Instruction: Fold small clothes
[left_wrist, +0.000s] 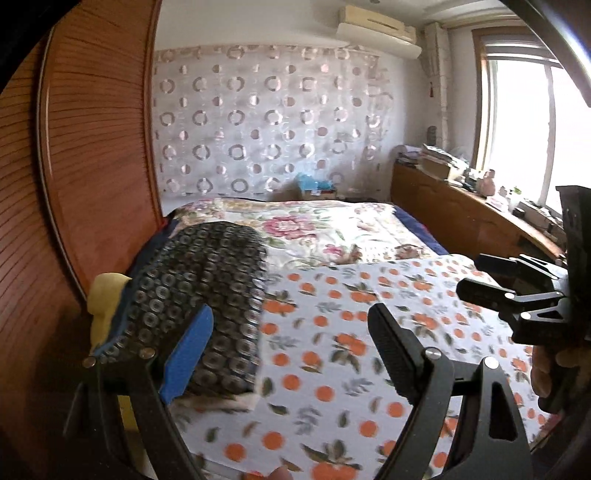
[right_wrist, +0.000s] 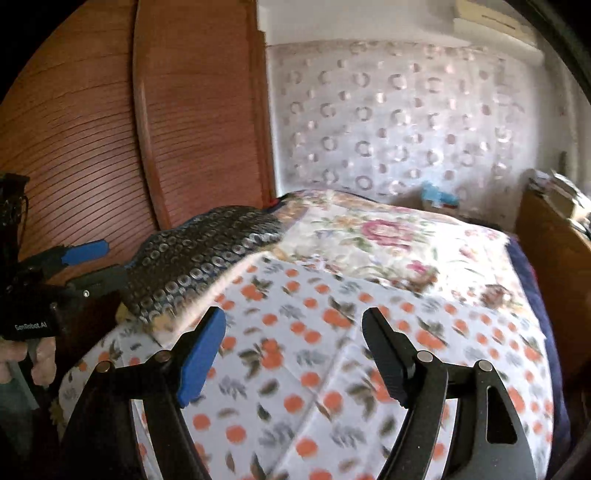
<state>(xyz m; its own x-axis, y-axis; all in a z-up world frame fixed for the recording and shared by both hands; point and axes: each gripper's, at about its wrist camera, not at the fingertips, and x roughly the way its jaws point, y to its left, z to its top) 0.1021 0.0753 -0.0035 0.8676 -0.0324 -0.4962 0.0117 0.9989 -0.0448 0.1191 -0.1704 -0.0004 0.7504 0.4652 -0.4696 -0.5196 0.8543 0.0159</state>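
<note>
Far left: wooden wardrobe (left_wrist: 92, 147), then a dark ring-patterned cushion (left_wrist: 207, 295) lying on the bed's left edge, a yellow cloth (left_wrist: 103, 306) tucked under it.

Left tool (left_wrist: 291, 343): fingers apart, nothing between them, hovering over the bed.

Centre: the orange-print cloth (left_wrist: 351, 332) is spread flat on the bed (left_wrist: 332, 225), partly over a floral quilt (left_wrist: 295, 225). Can't tell whether this is the garment to fold; no other small clothing is visible.

Right tool (right_wrist: 295, 347): fingers apart, empty, above the same cloth.

Handling guess: thin, soft, light fabric that will drape and slide. Best to pinch the two near corners or edge, one tool each, taking only the top layer. Risk: snagging the quilt beneath.

Far right: cluttered wooden cabinet (left_wrist: 461, 210), window (left_wrist: 524, 122).
</note>
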